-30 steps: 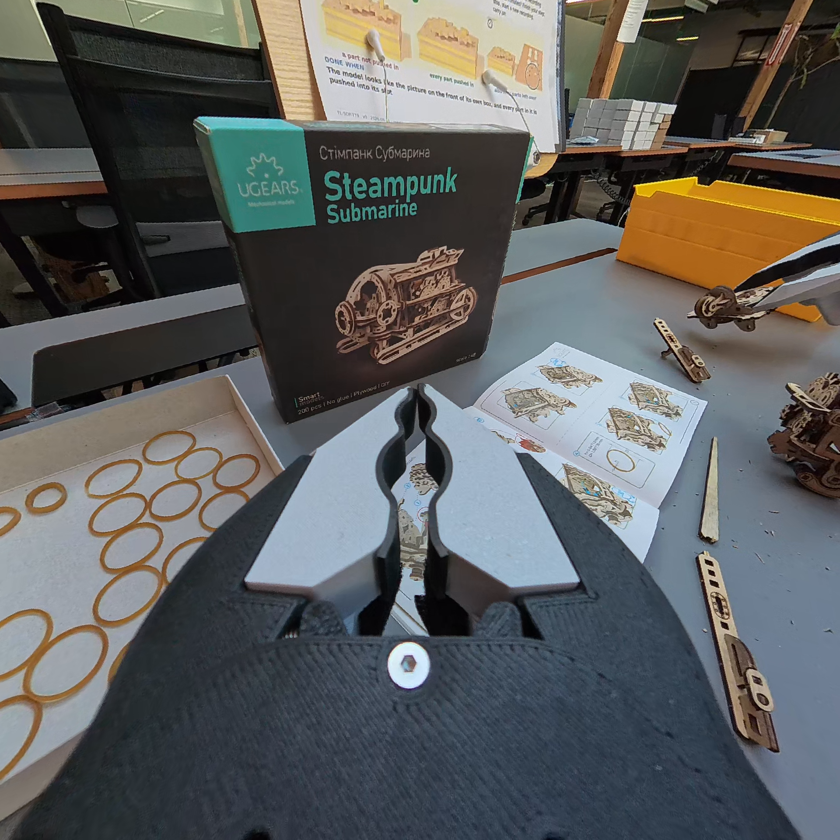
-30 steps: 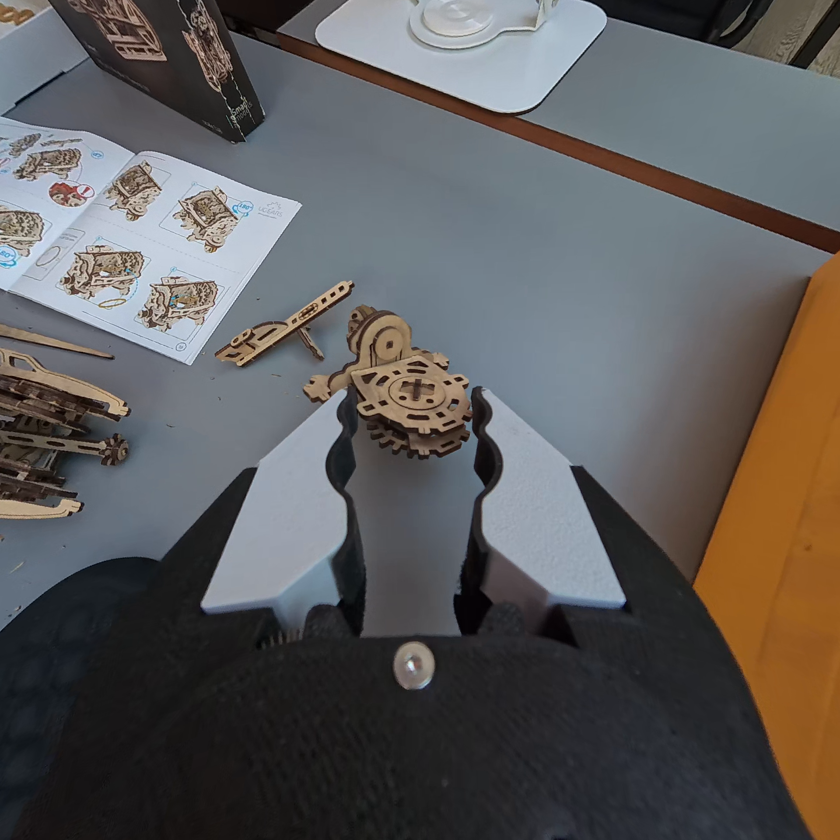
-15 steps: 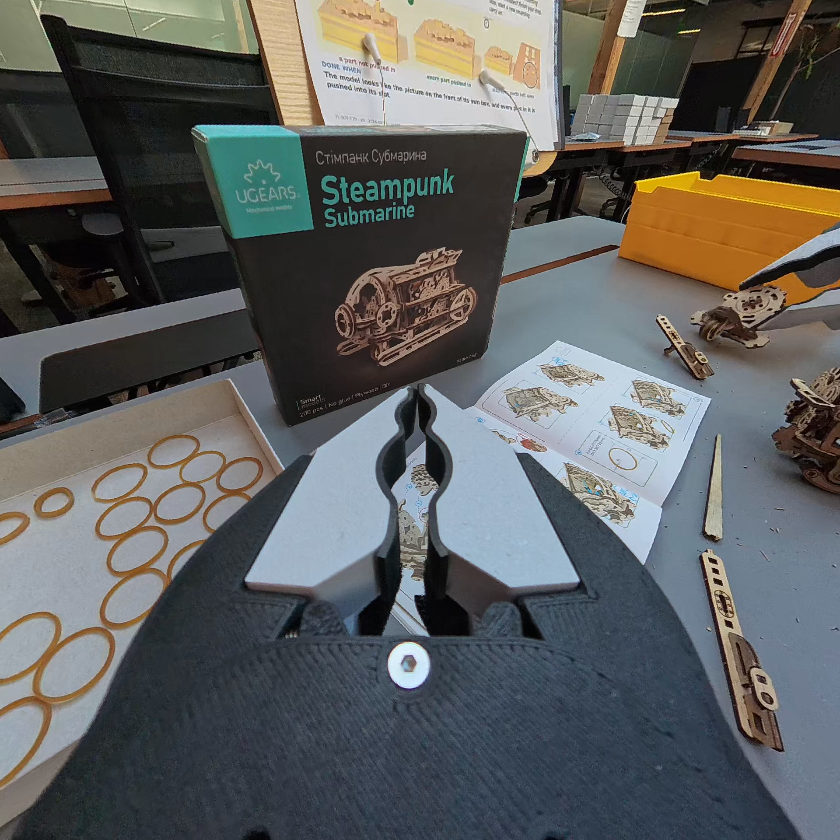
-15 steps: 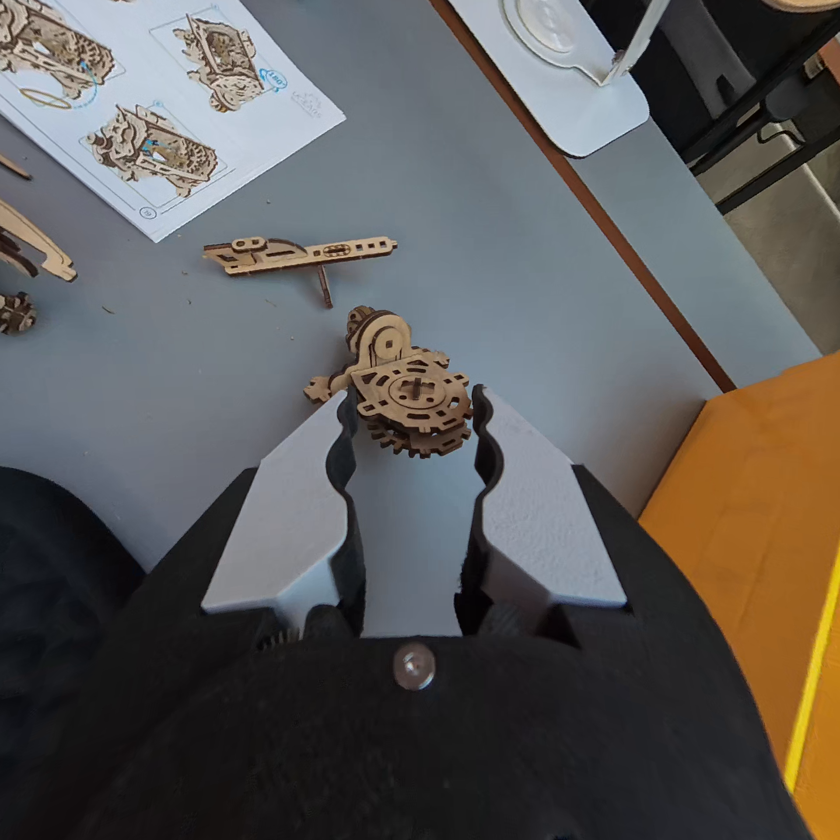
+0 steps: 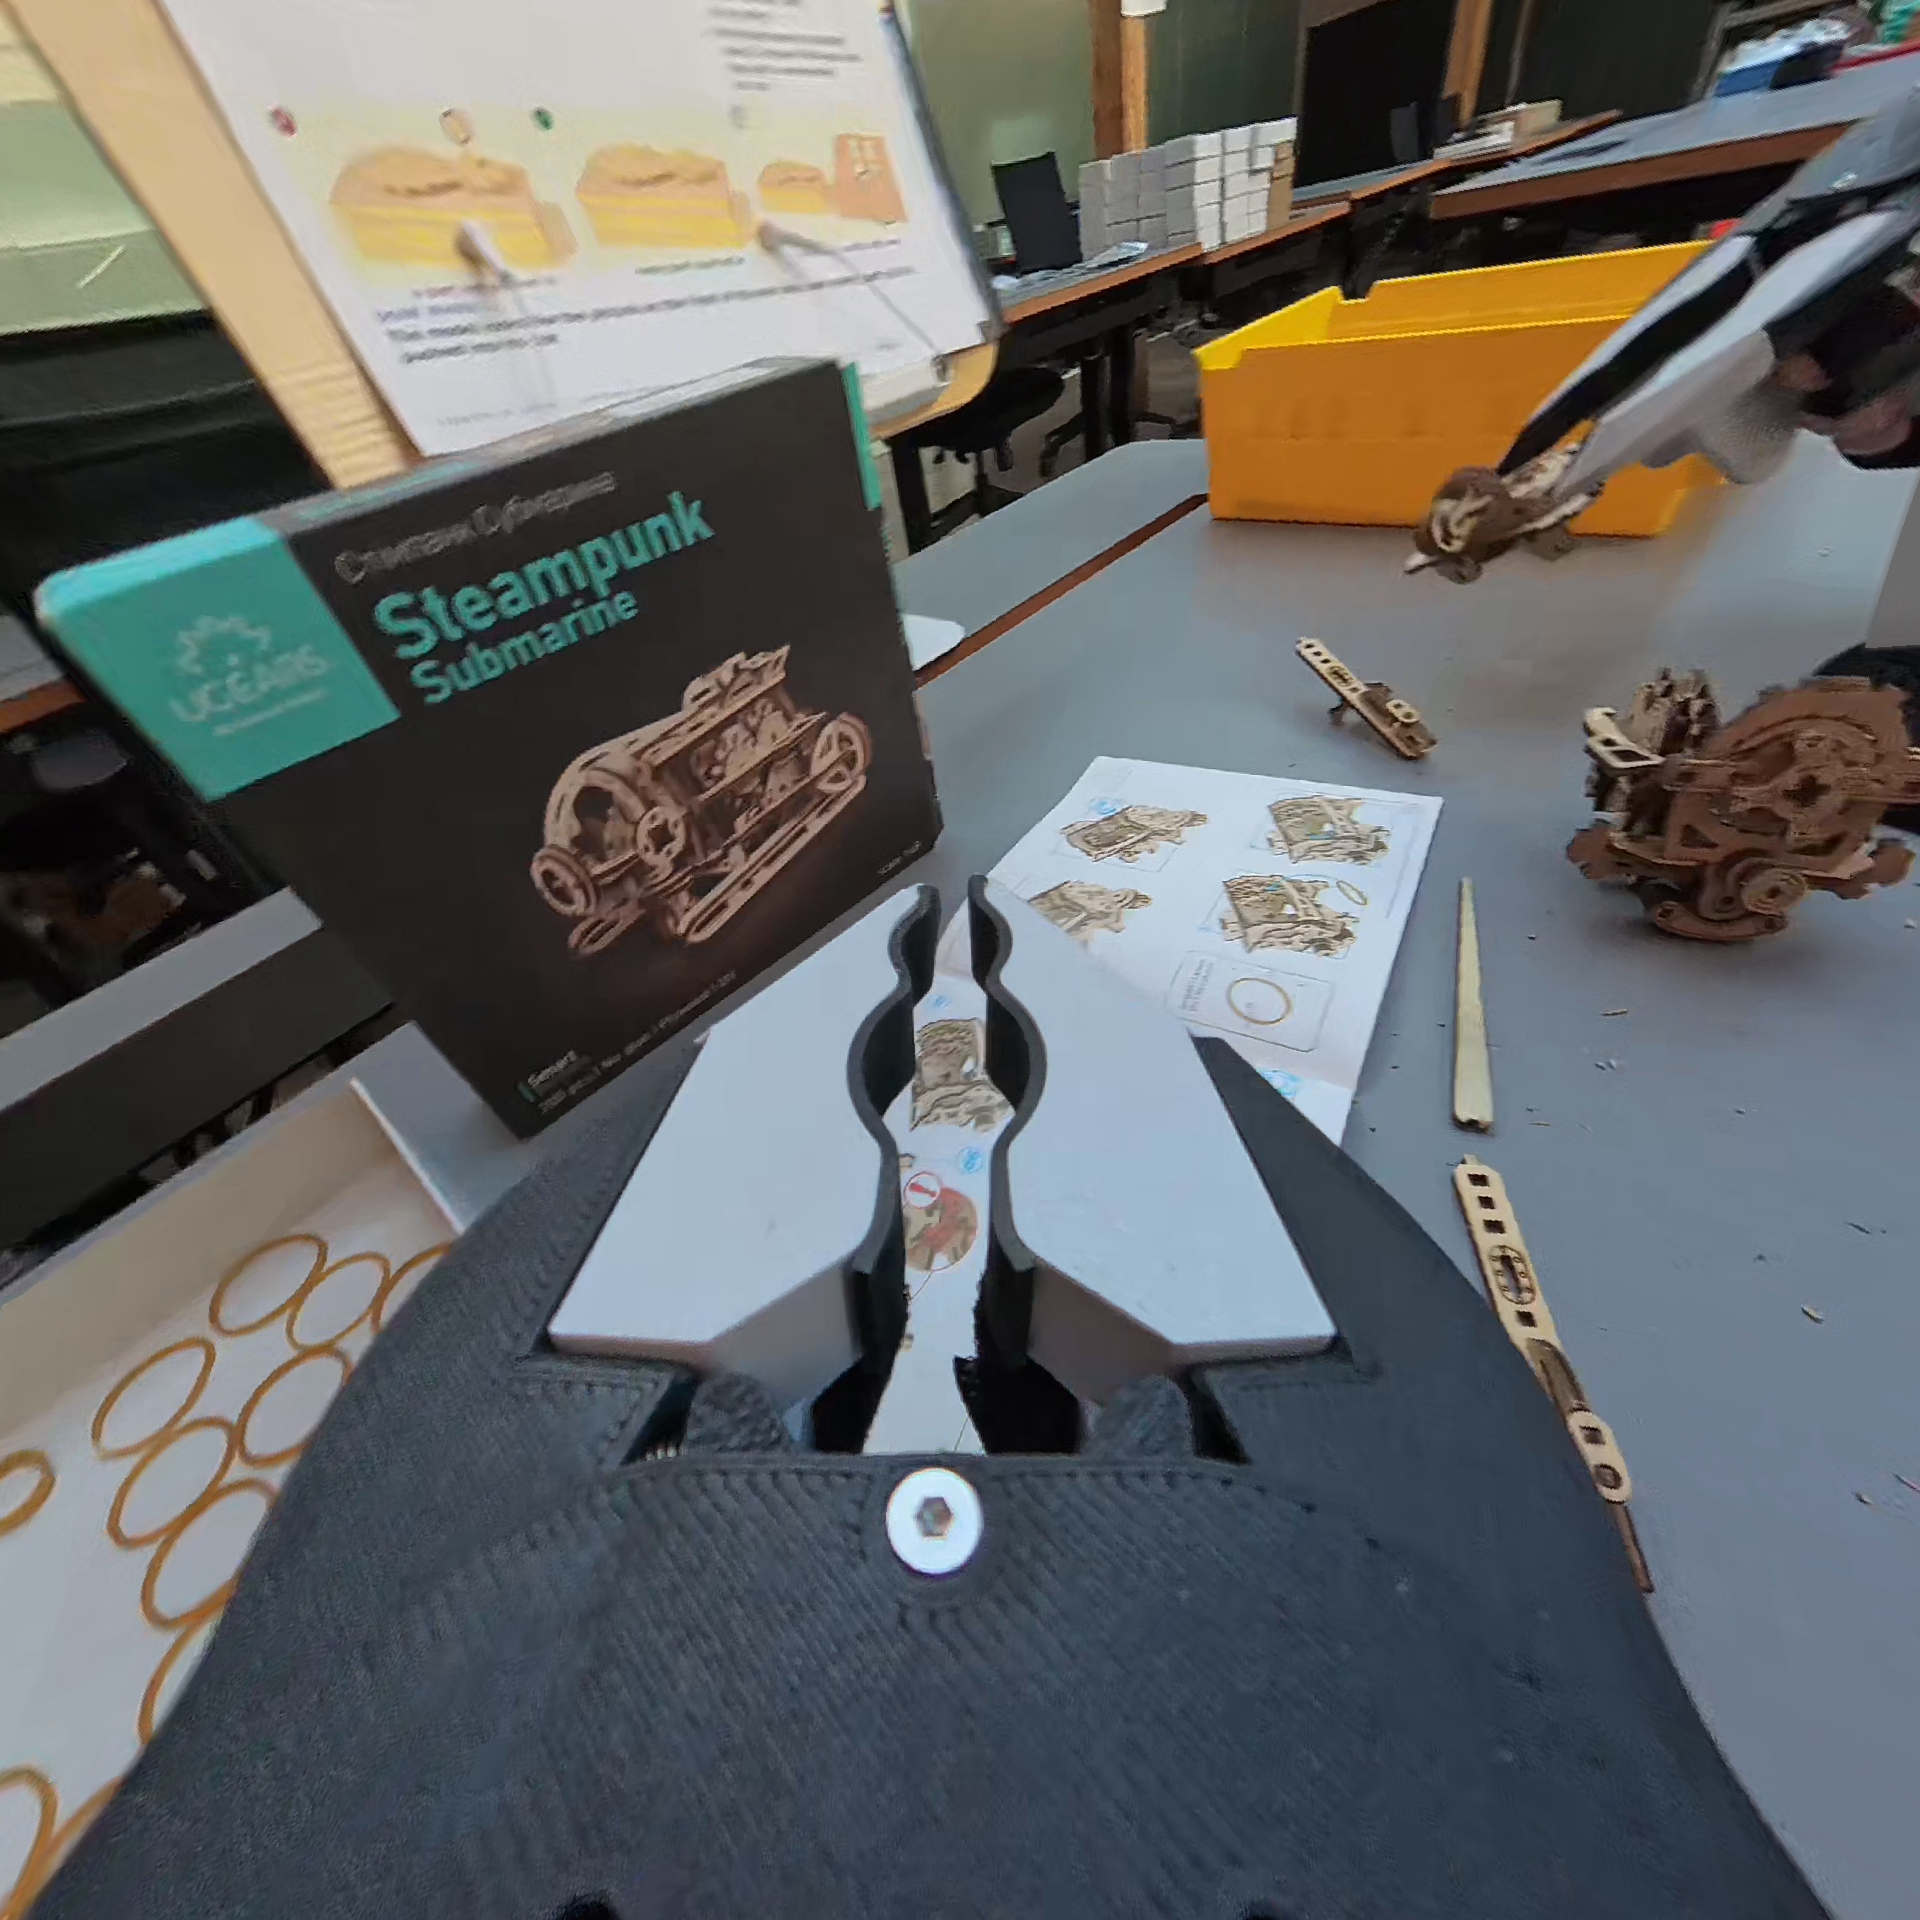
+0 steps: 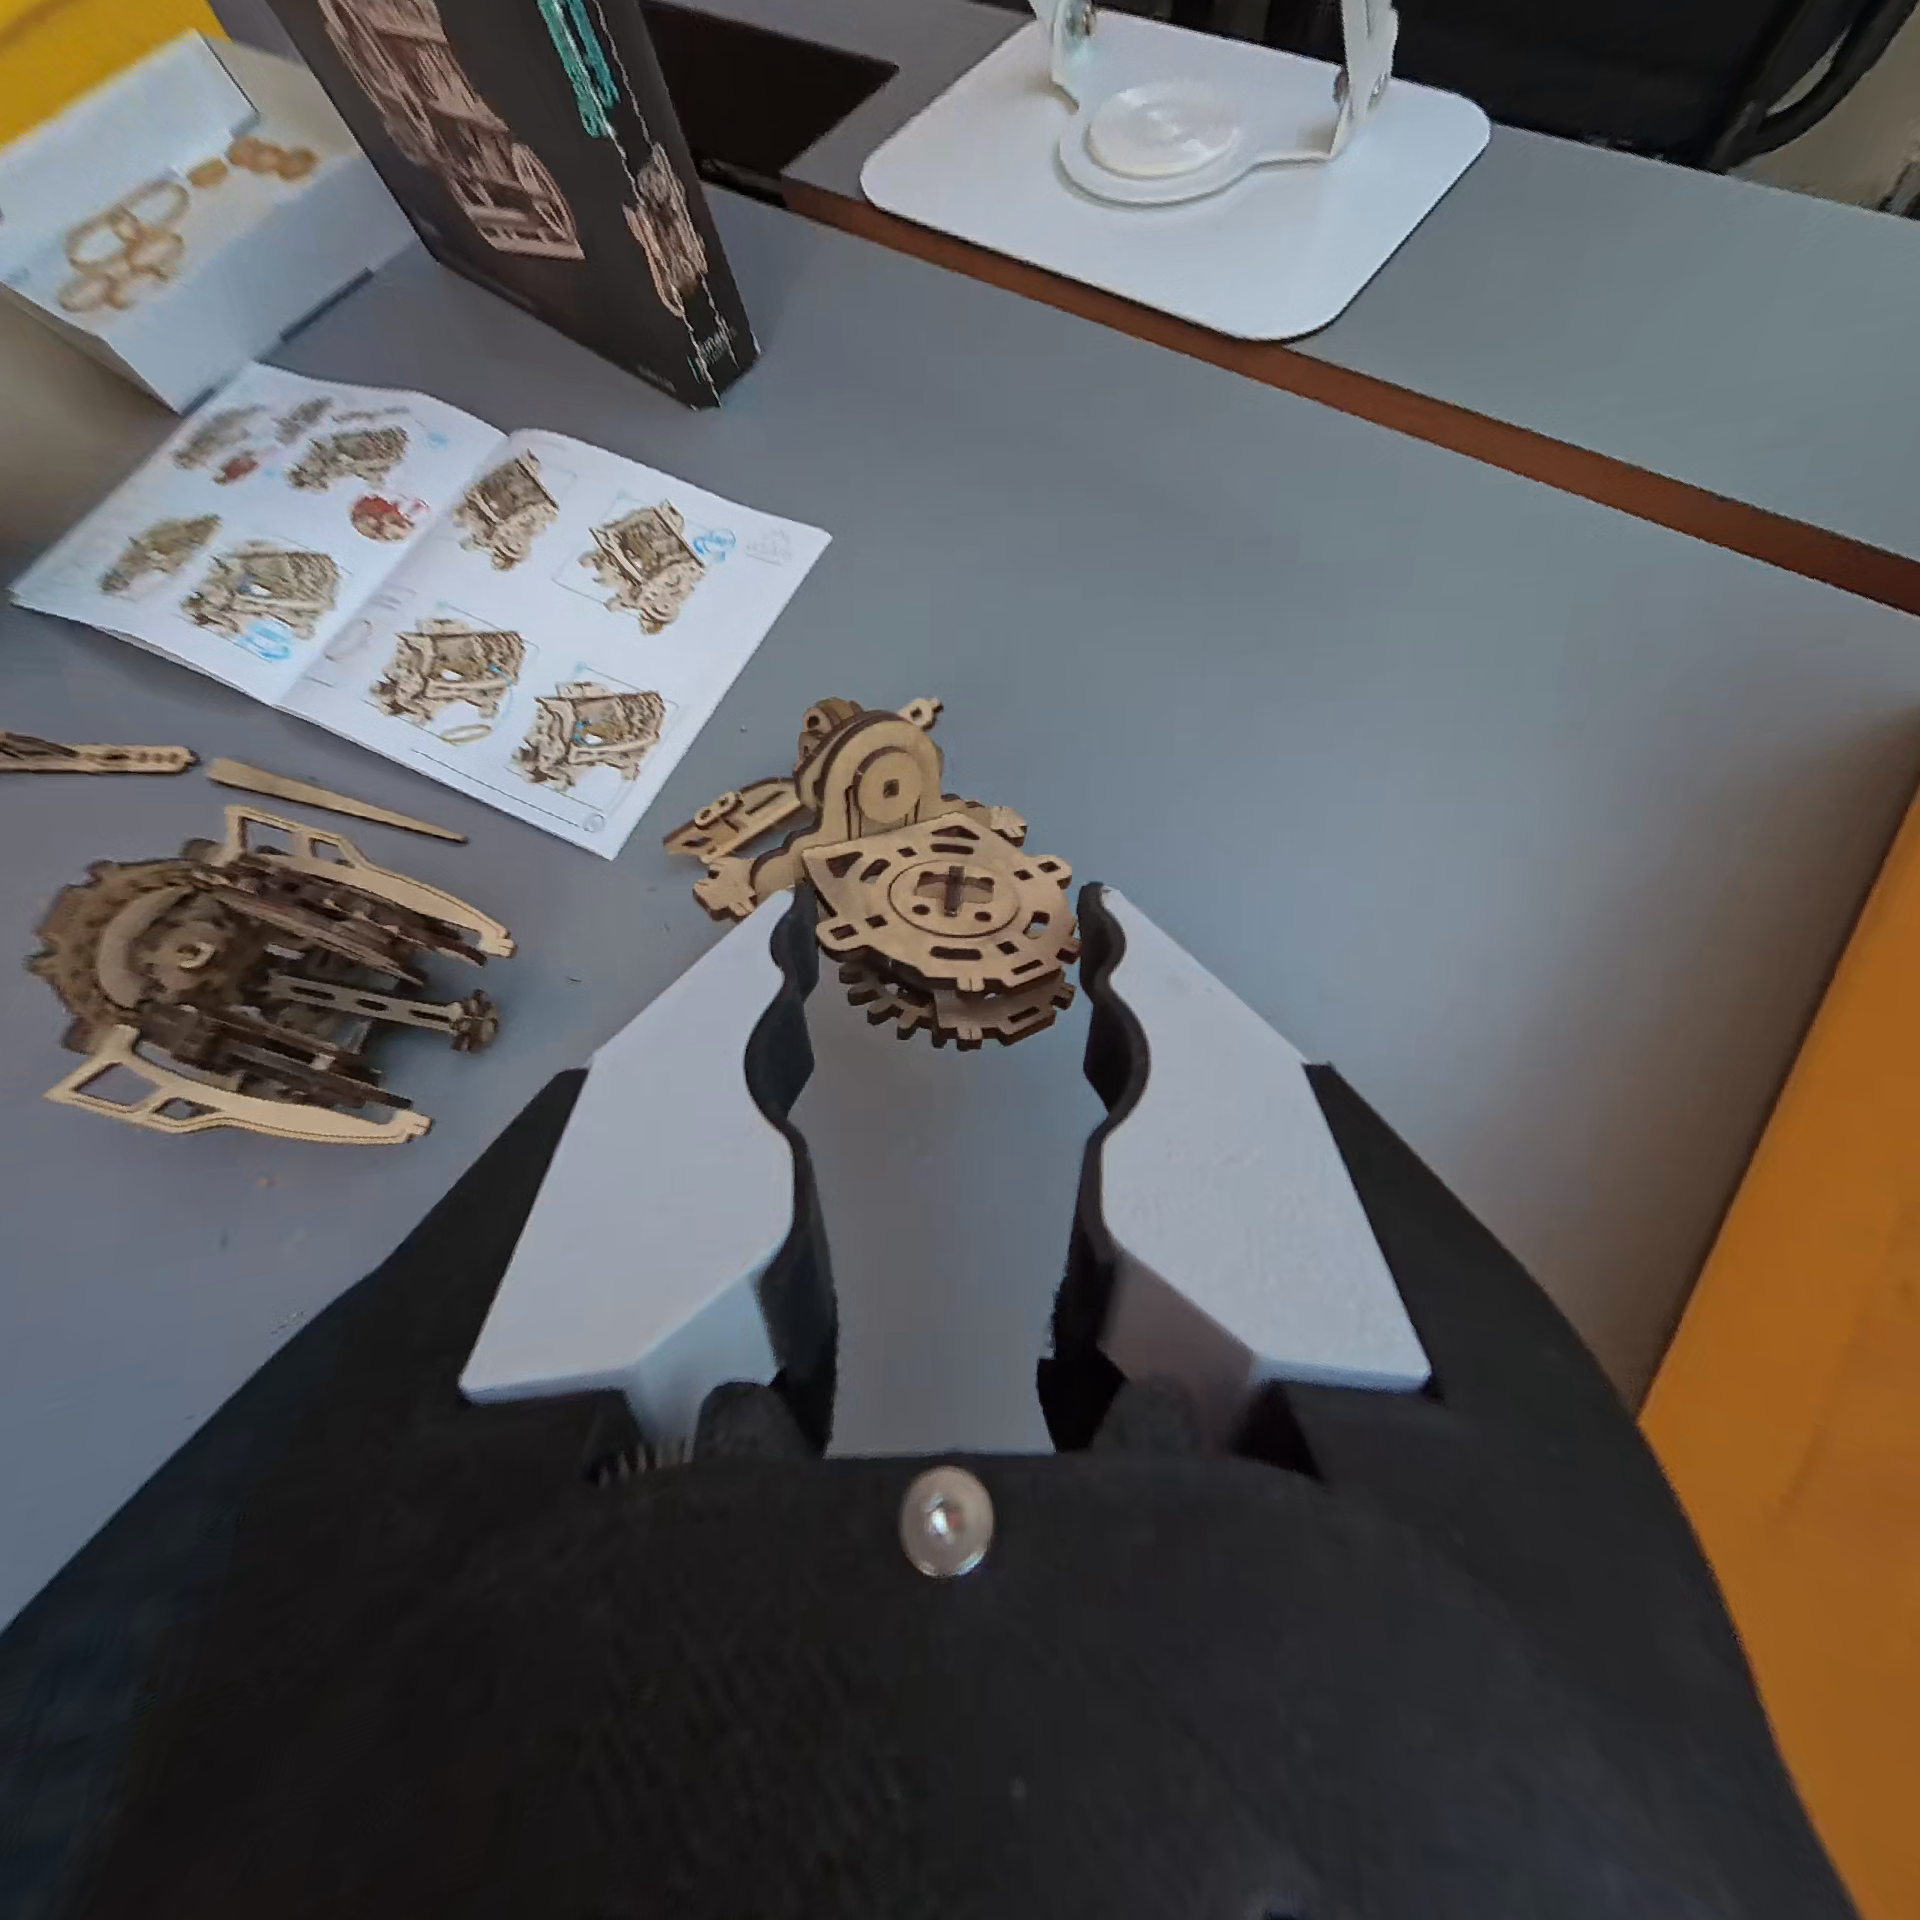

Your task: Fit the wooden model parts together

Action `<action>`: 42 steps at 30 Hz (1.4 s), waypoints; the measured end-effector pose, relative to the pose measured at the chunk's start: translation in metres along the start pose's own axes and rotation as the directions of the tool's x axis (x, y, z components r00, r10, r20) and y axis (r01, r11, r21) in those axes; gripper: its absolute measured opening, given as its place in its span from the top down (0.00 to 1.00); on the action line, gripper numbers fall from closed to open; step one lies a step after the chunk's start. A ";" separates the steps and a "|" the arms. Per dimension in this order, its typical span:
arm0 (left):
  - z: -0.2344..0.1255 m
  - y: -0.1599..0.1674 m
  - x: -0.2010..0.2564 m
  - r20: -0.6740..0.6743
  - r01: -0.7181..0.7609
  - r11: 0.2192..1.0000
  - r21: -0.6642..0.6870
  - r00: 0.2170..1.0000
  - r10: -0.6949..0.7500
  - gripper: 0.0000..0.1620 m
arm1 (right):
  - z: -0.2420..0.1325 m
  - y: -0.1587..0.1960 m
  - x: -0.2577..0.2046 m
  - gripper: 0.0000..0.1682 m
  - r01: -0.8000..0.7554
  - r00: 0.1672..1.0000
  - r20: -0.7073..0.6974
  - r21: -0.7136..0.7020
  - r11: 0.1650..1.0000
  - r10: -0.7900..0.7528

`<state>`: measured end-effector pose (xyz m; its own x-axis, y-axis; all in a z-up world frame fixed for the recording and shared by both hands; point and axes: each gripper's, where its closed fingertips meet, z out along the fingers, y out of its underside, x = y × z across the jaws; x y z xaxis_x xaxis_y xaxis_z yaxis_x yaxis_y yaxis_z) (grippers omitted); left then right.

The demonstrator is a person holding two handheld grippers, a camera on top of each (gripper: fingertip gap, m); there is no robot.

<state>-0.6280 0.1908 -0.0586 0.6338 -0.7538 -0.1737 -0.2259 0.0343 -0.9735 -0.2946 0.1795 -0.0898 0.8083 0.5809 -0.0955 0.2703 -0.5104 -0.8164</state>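
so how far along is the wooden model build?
Done: a large, partly built brown wooden model body lies on the grey table.

In hand: the right gripper is shut on a small pale wooden gear sub-assembly, held above the table.

Left: joining them. The left gripper is nearly shut and empty, and loose flat wooden strips lie unused.

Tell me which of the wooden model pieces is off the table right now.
The gear assembly clamped in the right tongs. The large sub-assembly, the slotted strips and the thin stick all lie on the grey table.
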 end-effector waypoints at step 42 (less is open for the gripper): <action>0.118 -0.108 0.230 -0.402 -0.691 0.664 0.287 0.542 0.738 0.75 | -0.050 -0.033 -0.103 0.70 -0.192 0.782 0.612 0.050 0.980 0.122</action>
<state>-0.3704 0.0914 -0.0105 -0.1201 -0.6472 -0.7528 -0.3755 0.7316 -0.5691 -0.3603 0.1045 -0.0247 0.3448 0.7798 -0.5226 0.0838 -0.5801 -0.8102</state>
